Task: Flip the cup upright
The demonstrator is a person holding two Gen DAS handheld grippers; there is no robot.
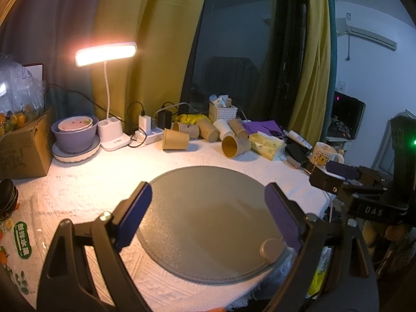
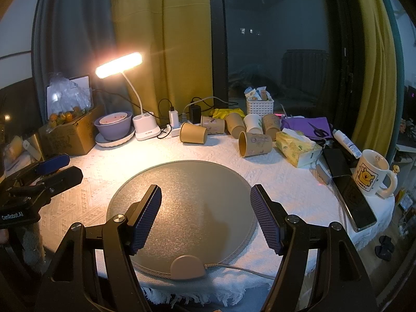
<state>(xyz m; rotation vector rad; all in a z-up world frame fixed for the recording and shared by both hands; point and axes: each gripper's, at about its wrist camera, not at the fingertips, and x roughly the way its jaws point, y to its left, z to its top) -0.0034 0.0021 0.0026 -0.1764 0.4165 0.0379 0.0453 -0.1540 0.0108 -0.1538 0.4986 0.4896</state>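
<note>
- Nearest the lens: right gripper, black arms with ribbed blue pads, spread wide, holding nothing, hovering over the round grey mat.
- Left gripper likewise spread wide and empty above the same mat, smooth blue pads.
- Mat flat, finely grained, with a beige half-round tab at its near edge and a thin cord trailing off.
- Underneath, a white textured tablecloth with a fringed hem.
- At the back, six paper cups counted: five brown, one white.
- Two brown ones clearly on their sides: one near the power strip, one touching the tissue pack.
- One ceramic mug with a bear print, upright at the right edge.
- One glowing desk lamp, one purple bowl on a white plate.
</note>
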